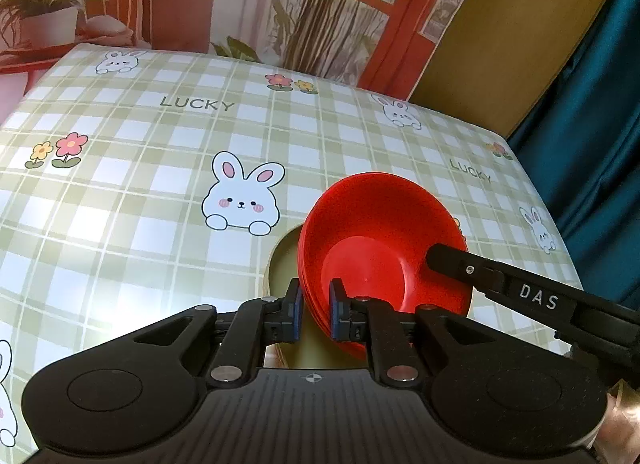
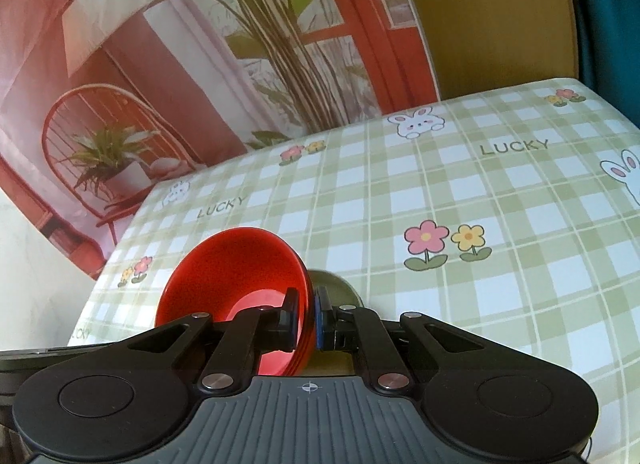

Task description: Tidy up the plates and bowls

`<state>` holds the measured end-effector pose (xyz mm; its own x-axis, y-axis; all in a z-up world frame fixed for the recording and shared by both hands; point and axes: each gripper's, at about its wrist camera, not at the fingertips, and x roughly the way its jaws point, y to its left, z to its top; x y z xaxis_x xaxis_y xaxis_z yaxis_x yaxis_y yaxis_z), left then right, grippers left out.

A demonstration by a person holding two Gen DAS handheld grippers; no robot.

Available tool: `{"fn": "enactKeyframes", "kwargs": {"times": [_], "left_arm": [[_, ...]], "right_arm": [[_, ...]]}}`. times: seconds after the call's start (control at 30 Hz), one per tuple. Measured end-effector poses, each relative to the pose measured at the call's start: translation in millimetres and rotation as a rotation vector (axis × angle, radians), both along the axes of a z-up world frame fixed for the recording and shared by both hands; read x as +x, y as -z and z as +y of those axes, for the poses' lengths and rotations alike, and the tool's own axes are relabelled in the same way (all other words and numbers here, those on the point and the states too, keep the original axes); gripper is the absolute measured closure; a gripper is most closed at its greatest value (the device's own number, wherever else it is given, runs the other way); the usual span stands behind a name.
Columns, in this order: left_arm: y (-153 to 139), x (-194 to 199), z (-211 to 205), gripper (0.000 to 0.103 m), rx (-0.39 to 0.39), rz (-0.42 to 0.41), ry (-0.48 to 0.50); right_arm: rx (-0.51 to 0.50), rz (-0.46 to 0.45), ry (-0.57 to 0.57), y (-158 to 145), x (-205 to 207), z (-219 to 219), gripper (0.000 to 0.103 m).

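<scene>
Left wrist view: both grippers pinch one stack of glossy red plastic bowls above the table.

Nearest, the left gripper (image 1: 316, 310) clamps the stack of red bowls (image 1: 380, 240) at its near rim; the right gripper (image 2: 307, 318) grips the opposite rim. Under the tilted stack lies a round olive-yellow plate (image 1: 282, 264). Beyond spreads the green checked bunny tablecloth (image 1: 160, 184).

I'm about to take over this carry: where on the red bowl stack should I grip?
Grip the rim of the red bowl stack, one pad inside and one outside. The flared walls leave only that thin edge. Come from opposite sides, as the left tool and right tool do.
</scene>
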<state>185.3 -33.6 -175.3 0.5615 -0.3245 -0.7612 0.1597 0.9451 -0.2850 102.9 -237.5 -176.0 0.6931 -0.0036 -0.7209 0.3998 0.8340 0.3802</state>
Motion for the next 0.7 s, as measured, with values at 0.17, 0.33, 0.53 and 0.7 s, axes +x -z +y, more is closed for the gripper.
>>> {"fn": "enactKeyframes", "kwargs": {"times": [0.17, 0.33, 0.53, 0.7], "left_arm": [[0.9, -1.2, 2.0, 0.088, -0.004, 0.01, -0.003], [3.5, -0.9, 2.1, 0.088, -0.004, 0.02, -0.005], [6.5, -0.2, 0.4, 0.088, -0.004, 0.031, -0.005], [7.2, 1.6, 0.8, 0.088, -0.004, 0.033, -0.007]], "right_arm": [[-0.003, 0.018, -0.008, 3.4, 1.0, 3.3, 0.096], [-0.003, 0.03, -0.015, 6.6, 2.7, 3.8, 0.096], [-0.005, 0.041, -0.016, 9.5, 4.1, 2.6, 0.096], [-0.003, 0.052, -0.021, 12.8, 6.0, 2.2, 0.096]]}}
